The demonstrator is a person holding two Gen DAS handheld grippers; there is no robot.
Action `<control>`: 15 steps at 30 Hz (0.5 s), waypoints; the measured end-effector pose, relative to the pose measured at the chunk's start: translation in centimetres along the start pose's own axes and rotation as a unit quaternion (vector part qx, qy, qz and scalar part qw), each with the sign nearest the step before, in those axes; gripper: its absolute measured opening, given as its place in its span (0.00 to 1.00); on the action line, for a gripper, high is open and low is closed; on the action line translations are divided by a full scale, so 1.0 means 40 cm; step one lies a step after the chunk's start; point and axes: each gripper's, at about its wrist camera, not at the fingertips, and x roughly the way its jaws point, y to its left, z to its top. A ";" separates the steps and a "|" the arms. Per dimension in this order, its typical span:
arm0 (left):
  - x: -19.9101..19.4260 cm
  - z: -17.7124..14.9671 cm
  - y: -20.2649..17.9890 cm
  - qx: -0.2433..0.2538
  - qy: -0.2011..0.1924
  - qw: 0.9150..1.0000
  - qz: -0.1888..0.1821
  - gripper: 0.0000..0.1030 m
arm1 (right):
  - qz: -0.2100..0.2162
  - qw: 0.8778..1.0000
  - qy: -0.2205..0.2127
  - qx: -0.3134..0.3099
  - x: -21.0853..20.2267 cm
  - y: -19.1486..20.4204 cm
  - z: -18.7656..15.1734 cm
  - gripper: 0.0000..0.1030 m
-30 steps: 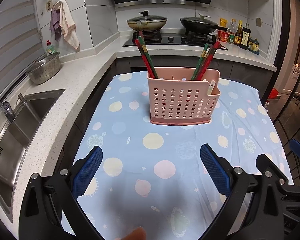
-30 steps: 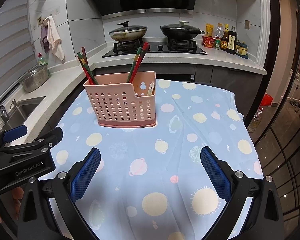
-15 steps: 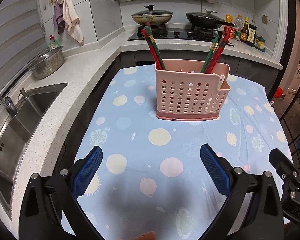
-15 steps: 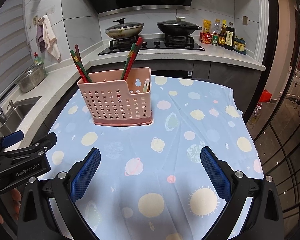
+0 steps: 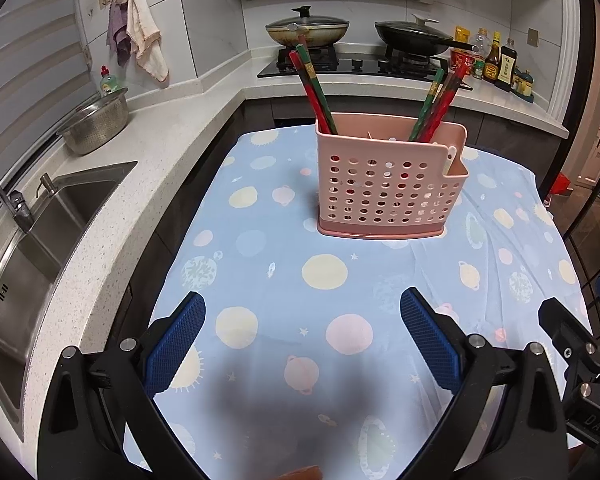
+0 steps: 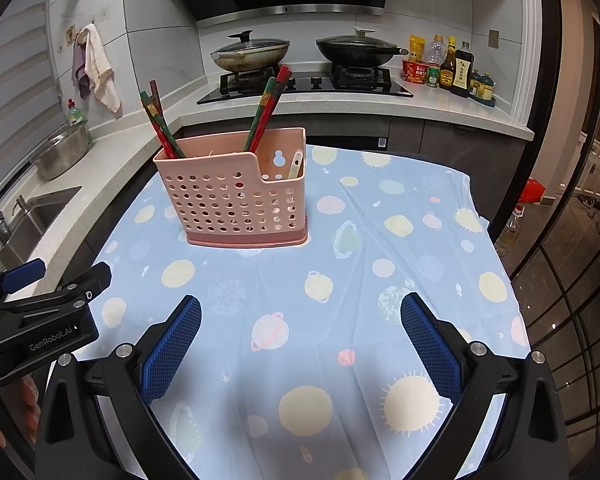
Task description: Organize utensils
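Sink [image 5: 40, 240] at far left, set into the white speckled worktop; a steel colander [image 5: 96, 122] stands on that worktop beyond it, with a green dish-soap bottle [image 5: 109, 82] just behind. Towels [image 5: 140, 46] hang on the wall above.

Your left gripper [image 5: 302, 332] hovers over the near part of the cloth-covered counter [image 5: 260, 280], blue-padded fingers [image 5: 176, 340] spread wide, nothing between them. In the right wrist view the left gripper shows at the left edge as a black body.

Centre: pink perforated utensil holder [image 5: 388, 184] stands upright on the blue planet-print cloth, toward the far side, well apart from both grippers. One pair of red and green chopsticks [image 5: 314, 84] leans out of its left end; a second pair [image 5: 438, 104] leans rightward out of the taller back section. A pale utensil handle [image 6: 295, 165] pokes up in the lower right compartment. What else lies inside cannot be told through the holes.

Your right gripper [image 6: 300, 334] is likewise released, fingers [image 6: 430, 344] wide apart over bare cloth, near side, right of the left gripper.

Far back: a hob with a lidded pan [image 6: 250, 52] on the left and a lidded black wok [image 6: 358, 46] on the right. Sauce bottles [image 6: 448, 64] stand at the far right of the worktop.
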 end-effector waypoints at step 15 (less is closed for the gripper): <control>0.008 0.002 0.001 0.000 0.001 1.000 0.003 0.91 | -0.001 1.000 0.003 0.003 0.013 0.001 0.001 0.94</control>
